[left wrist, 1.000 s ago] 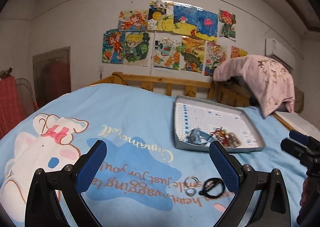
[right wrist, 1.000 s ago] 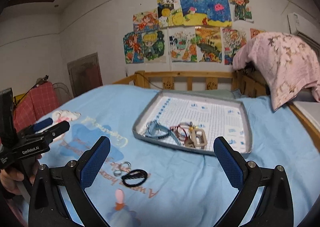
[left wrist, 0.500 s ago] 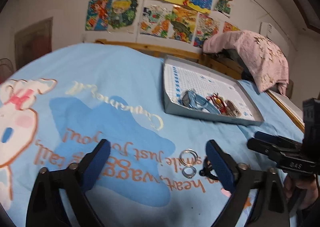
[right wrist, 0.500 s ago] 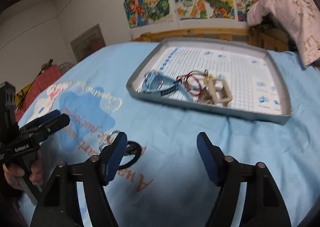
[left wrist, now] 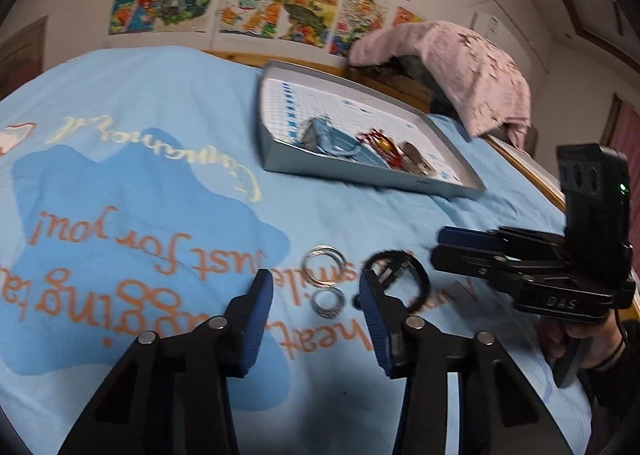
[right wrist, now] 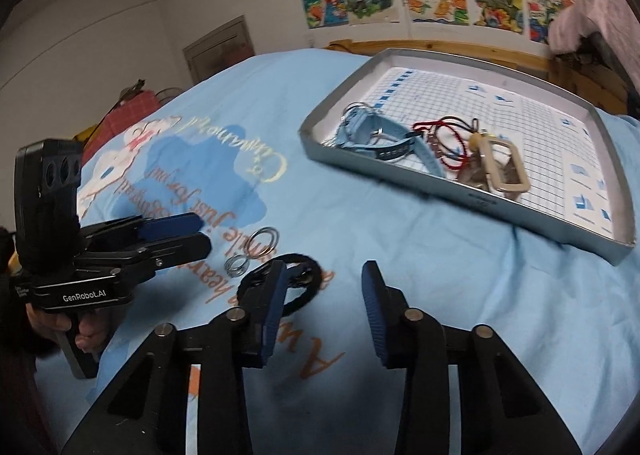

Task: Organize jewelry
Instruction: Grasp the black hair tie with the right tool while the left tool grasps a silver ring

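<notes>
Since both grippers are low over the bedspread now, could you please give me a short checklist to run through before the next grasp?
1. Small silver ring between the left gripper fingers: ok; jaws closing, not yet gripping.
2. Large silver ring outside that grip: ok, it lies just beyond.
3. Black ring between the right gripper fingers: not ok; it lies at the left fingertip, and the closing jaws hold nothing.
4. Grippers apart: ok.
5. Tray has free floor: ok.
6. Rings touching each other: cannot tell.
</notes>
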Motion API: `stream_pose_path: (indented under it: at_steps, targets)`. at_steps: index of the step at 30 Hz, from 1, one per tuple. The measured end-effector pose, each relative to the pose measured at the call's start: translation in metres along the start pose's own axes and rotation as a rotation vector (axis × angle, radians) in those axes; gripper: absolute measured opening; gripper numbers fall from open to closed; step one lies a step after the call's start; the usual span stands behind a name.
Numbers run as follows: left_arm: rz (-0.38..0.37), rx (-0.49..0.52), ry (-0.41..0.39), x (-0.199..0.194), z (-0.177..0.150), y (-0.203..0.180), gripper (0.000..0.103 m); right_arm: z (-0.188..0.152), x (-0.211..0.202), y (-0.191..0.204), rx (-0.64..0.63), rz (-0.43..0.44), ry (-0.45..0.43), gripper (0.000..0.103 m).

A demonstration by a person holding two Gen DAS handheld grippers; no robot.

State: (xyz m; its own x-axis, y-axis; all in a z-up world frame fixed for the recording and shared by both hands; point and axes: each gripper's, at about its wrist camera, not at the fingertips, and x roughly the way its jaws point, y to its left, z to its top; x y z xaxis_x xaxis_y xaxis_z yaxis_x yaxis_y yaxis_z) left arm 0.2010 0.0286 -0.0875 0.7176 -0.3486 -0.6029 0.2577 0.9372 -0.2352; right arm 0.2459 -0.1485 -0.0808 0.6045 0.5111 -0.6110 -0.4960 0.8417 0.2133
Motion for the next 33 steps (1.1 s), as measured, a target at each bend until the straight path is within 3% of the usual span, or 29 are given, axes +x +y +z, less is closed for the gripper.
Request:
stream_pose_path:
  at_steps: [7, 14, 20, 26, 33]
  targets:
    - [-0.005, 0.017, 0.107, 0.020, -0.005, -0.001, 0.042, -0.009, 0.013, -0.007, 0.027, 0.040, 0.049, 0.032]
    - [-0.022, 0.006, 0.151, 0.039, -0.007, 0.004, 0.041, -0.009, 0.023, -0.009, 0.054, 0.072, 0.086, 0.032]
    - [-0.012, 0.011, 0.164, 0.045, -0.010, 0.003, 0.030, -0.007, 0.032, -0.001, 0.026, 0.065, 0.126, 0.032]
    - [-0.011, 0.006, 0.168, 0.045, -0.011, 0.004, 0.020, -0.008, 0.036, 0.004, 0.008, 0.054, 0.142, 0.012]
    - [-0.017, 0.012, 0.142, 0.042, -0.011, 0.004, 0.019, -0.012, 0.029, 0.002, 0.016, 0.037, 0.108, 0.005]
